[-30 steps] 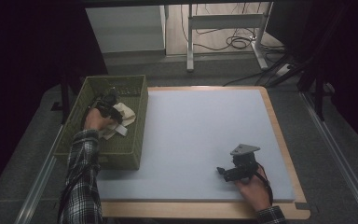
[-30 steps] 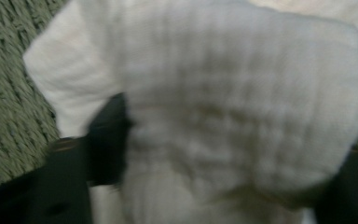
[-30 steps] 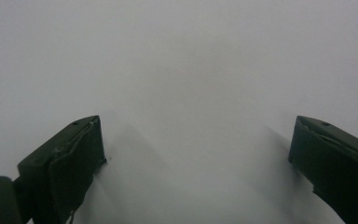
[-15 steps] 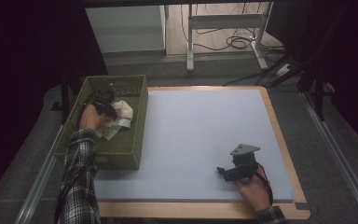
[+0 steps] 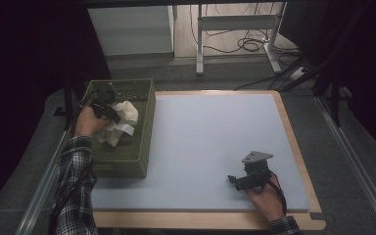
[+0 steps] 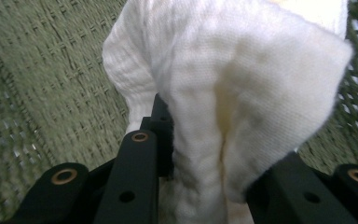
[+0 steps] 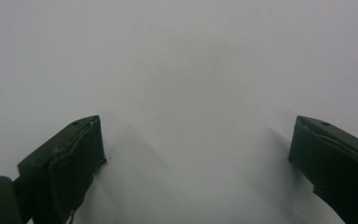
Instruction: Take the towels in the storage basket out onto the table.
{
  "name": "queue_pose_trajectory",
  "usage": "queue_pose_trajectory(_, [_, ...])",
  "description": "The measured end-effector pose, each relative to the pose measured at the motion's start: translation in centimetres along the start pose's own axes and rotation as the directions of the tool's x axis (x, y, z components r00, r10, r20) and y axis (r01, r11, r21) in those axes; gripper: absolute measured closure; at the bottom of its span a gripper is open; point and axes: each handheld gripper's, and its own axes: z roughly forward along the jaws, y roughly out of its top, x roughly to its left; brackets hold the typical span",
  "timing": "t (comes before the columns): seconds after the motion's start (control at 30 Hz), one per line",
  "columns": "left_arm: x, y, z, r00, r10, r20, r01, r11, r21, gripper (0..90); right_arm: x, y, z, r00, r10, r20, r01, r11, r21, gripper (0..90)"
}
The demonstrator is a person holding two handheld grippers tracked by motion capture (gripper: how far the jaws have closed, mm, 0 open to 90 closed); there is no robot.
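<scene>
Over the green basket (image 5: 142, 122), left gripper (image 5: 108, 108) clamping white cloth (image 6: 233, 107)

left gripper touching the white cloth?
Touching. Left gripper view: the left gripper has its jaws clamped on the white cloth, fabric bunched between them.

No readable text, labels, brands or numbers on anything.

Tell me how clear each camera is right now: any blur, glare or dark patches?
High view: dim, with black edges, though the white cloth and green basket read clearly. Left gripper view: bright cloth sharp, basket mesh slightly soft. Right gripper view: hazy, washed-out grey mat, faint shadows beside the jaws.
</scene>
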Motion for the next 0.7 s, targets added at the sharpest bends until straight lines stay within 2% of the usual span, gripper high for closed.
queue_pose_trajectory(0.1, [0.0, -0.2, -1.6, 1.0, -0.002, 0.006, 0.002, 0.9999, -0.016, 72.3, 0.0, 0.0, 0.0, 1.0, 0.0, 0.0, 0.0, 1.0, 0.0, 3.3])
queue_pose_trajectory(0.33, [-0.4, -0.3, -4.1, 0.9998, 0.012, 0.016, -0.011, 0.9996, -0.024, 71.9, 0.0, 0.0, 0.0, 1.0, 0.0, 0.0, 0.0, 1.0, 0.0, 3.3])
queue_pose_trajectory(0.43, [-0.8, -0.3, -5.0, 0.9995, 0.025, 0.018, -0.025, 0.9995, -0.02, 71.8, 0.0, 0.0, 0.0, 1.0, 0.0, 0.0, 0.0, 1.0, 0.0, 3.3])
queue_pose_trajectory(0.7, [-2.0, -0.5, -7.7, 0.9953, 0.095, 0.018, -0.095, 0.9953, -0.021, 71.4, 0.0, 0.0, 0.0, 1.0, 0.003, 0.0, -0.003, 1.0, -0.001, 3.3])
